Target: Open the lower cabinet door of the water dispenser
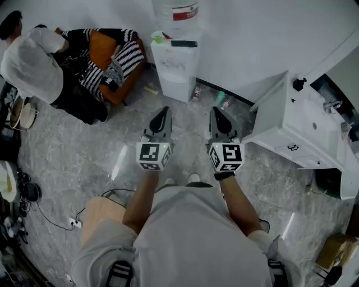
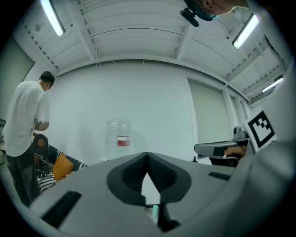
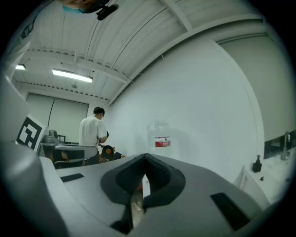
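The white water dispenser (image 1: 175, 61) stands against the far wall with a clear bottle (image 1: 175, 11) on top. Its lower cabinet door (image 1: 176, 87) is closed. My left gripper (image 1: 160, 120) and right gripper (image 1: 220, 119) are held level side by side, pointing toward the dispenser from well short of it. Both are shut with nothing between the jaws. In the left gripper view the bottle (image 2: 118, 139) shows above the closed tips of the left gripper (image 2: 147, 156). The right gripper view has the bottle (image 3: 158, 136) above the right gripper (image 3: 145, 157).
A person in a white shirt (image 1: 31, 61) stands at the left, beside a seated person in stripes (image 1: 115, 59). Small bottles (image 1: 196, 92) lie on the floor by the dispenser. A white sink cabinet (image 1: 303, 129) stands at the right. A power strip (image 1: 73, 223) lies at lower left.
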`<state>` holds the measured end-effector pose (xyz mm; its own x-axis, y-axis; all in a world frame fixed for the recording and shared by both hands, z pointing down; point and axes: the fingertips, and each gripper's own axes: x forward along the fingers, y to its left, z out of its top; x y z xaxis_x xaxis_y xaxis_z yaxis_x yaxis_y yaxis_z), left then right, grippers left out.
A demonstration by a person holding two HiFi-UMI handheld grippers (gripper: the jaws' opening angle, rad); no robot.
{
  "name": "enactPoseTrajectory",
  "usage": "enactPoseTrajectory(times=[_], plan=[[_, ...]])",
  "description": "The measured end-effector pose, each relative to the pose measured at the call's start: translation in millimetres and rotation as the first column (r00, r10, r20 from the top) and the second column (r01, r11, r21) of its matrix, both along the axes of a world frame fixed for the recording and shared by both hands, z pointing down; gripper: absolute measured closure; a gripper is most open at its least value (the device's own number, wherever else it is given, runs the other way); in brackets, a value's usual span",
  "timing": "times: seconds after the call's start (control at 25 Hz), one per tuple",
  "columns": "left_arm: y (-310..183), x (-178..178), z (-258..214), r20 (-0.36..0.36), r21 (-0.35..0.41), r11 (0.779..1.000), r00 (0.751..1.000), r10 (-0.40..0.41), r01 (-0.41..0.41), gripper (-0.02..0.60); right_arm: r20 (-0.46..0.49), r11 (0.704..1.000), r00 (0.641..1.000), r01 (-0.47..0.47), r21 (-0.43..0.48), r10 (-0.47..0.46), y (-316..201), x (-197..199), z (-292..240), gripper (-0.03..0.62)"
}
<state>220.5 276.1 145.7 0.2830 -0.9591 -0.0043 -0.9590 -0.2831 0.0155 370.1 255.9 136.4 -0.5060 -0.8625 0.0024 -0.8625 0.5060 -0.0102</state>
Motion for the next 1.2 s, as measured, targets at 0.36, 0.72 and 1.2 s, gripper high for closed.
enactPoseTrajectory(times=[0.36,0.72,1.2], plan=[[-15.3,21.6,31.2,0.073,-0.012,0.999,0.996,-0.047,0.048,0.569,0.034,0.998,0.999,0.011,-0.055,-0.009,-16.4,36.2,45.7,0.585],[-44.5,13.9,57.5,0.063,-0.092,0.995,0.998,-0.021,0.027,0.569,-0.053,0.983,0.984,0.173,0.067,-0.170,-29.1,-28.0,43.8,0.585],[-162.8,-83.5,74.8,0.061,-0.095,0.990,0.992,0.109,-0.103,0.569,-0.021,0.998,1.000,0.001,-0.061,-0.002,-151.7,-123.0,79.2,0.585]])
